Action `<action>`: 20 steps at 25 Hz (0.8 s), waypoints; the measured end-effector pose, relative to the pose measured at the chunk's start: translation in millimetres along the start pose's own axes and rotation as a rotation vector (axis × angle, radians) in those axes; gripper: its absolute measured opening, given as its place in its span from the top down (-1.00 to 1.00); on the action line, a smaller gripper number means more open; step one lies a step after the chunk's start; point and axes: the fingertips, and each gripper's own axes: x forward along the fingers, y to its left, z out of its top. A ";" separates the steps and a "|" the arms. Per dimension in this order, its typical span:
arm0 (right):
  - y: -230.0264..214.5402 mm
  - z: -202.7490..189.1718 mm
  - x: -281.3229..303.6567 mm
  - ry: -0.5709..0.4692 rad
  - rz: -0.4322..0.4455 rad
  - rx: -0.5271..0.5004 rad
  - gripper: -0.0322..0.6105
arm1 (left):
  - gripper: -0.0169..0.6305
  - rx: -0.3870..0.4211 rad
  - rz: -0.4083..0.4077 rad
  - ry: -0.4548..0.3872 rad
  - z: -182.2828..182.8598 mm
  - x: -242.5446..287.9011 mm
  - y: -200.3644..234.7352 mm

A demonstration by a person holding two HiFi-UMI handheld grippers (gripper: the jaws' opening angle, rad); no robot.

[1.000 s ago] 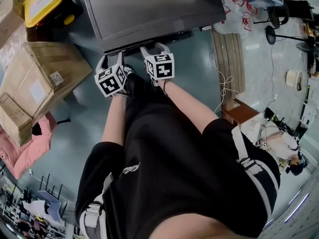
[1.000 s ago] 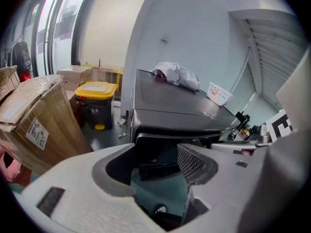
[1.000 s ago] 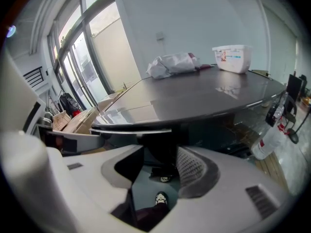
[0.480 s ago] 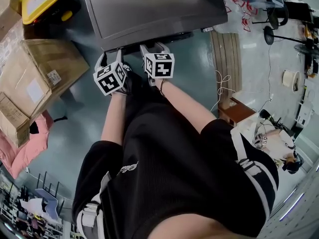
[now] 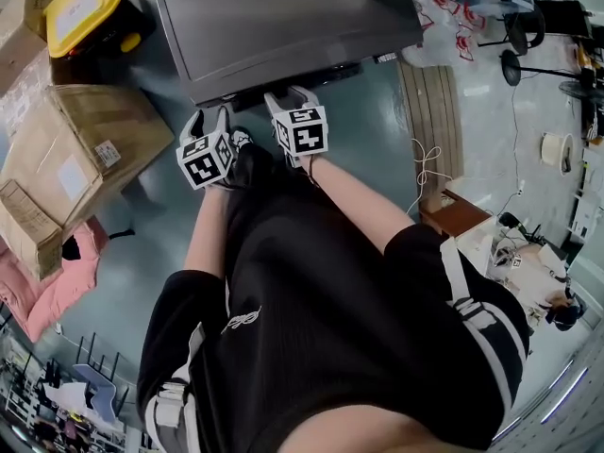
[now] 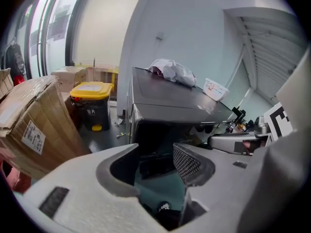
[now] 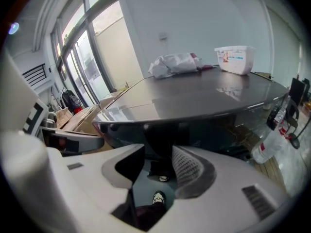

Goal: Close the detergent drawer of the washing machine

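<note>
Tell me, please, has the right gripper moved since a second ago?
No. The right gripper keeps its place by the front edge of the washing machine; its jaws have just closed slightly, with nothing between them.

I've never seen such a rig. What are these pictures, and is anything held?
A person holds a two-jaw gripper in each hand. The head view looks down from a camera on their head: the left gripper and right gripper hover at the front of a washing machine. Each gripper view looks along that gripper's jaws. On its top lie a crumpled cloth and a white tub. Both pairs of jaws have just been closing but stand apart with nothing between them.
</note>
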 end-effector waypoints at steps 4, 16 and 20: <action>4.7 -15.3 -9.7 0.008 0.047 -0.050 0.47 | 0.26 0.020 -0.005 0.013 -14.1 -6.5 -9.6; -5.8 -67.2 -58.1 -0.003 0.130 -0.167 0.88 | 0.92 0.015 -0.036 0.038 -87.2 -33.6 -70.9; -8.5 -90.0 -73.5 0.016 0.165 -0.189 0.88 | 0.93 0.020 -0.032 0.030 -104.5 -42.7 -83.8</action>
